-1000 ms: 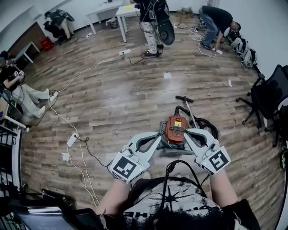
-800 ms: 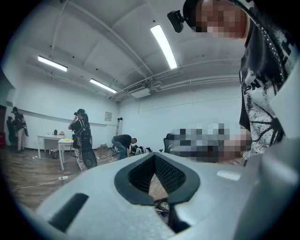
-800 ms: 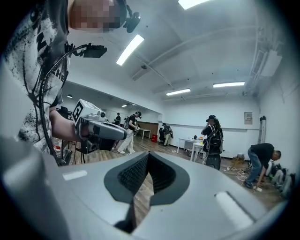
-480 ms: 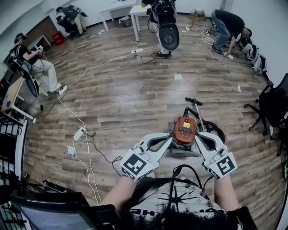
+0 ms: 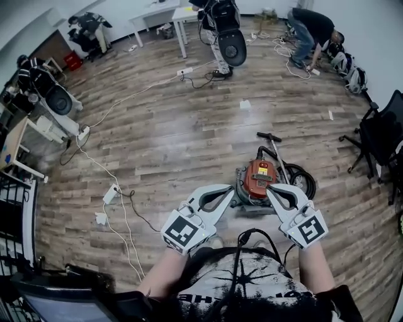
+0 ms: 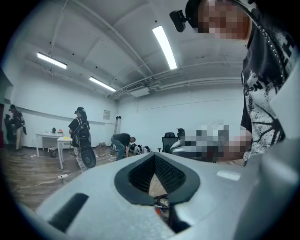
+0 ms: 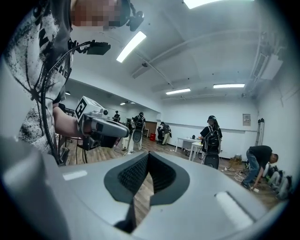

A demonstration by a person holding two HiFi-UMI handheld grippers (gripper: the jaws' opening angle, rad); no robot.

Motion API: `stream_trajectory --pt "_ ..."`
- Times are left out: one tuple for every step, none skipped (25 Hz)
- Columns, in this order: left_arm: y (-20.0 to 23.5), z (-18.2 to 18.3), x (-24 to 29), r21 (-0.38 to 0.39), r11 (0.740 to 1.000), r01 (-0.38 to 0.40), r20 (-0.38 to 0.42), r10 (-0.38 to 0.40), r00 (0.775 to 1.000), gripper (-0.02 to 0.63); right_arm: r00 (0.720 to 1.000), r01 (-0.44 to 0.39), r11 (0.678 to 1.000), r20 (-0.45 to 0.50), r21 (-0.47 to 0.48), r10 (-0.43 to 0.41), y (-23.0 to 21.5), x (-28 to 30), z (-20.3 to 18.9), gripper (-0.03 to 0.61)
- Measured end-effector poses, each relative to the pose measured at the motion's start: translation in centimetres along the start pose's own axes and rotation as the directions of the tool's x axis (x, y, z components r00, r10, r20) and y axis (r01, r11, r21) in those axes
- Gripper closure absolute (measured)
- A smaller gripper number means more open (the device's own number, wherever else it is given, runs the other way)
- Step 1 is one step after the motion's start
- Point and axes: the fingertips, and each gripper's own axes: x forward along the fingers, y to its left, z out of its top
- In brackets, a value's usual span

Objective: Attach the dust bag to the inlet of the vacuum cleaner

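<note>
Red vacuum (image 5: 258, 178) sits by shut, empty left tongs (image 5: 228, 188) and right tongs (image 5: 271, 190); I see no bag, maybe hidden, so work could stall.

Long ceiling light strips (image 6: 165, 47) fill the room with bright, even, cool white light. Another strip (image 7: 206, 3) at the top edge of the right gripper view burns out to plain white. In the head view the wooden floor (image 5: 157, 144) carries a pale sheen at mid-frame, and shadows are soft and faint. All three pictures bend strongly toward their edges, and both gripper views darken to black at the corners. The near grey bodies of the left hand-held gripper (image 6: 157, 183) and the right hand-held gripper (image 7: 143, 183) are out of focus.
</note>
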Motion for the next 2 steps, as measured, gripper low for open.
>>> stream_trajectory --pt "0.52 -0.22 -0.58 0.0 1.0 -0.01 -0.005 0.01 1.0 0.612 1.0 -0.005 1.0 0.003 -0.016 0.005 0.35 0.64 0.03 0.572" --pt "1.05 -0.44 -1.17 0.001 1.0 -0.02 -0.011 0.02 1.0 0.611 1.0 -0.01 0.999 0.009 -0.034 0.01 0.7 1.31 0.11 0.572"
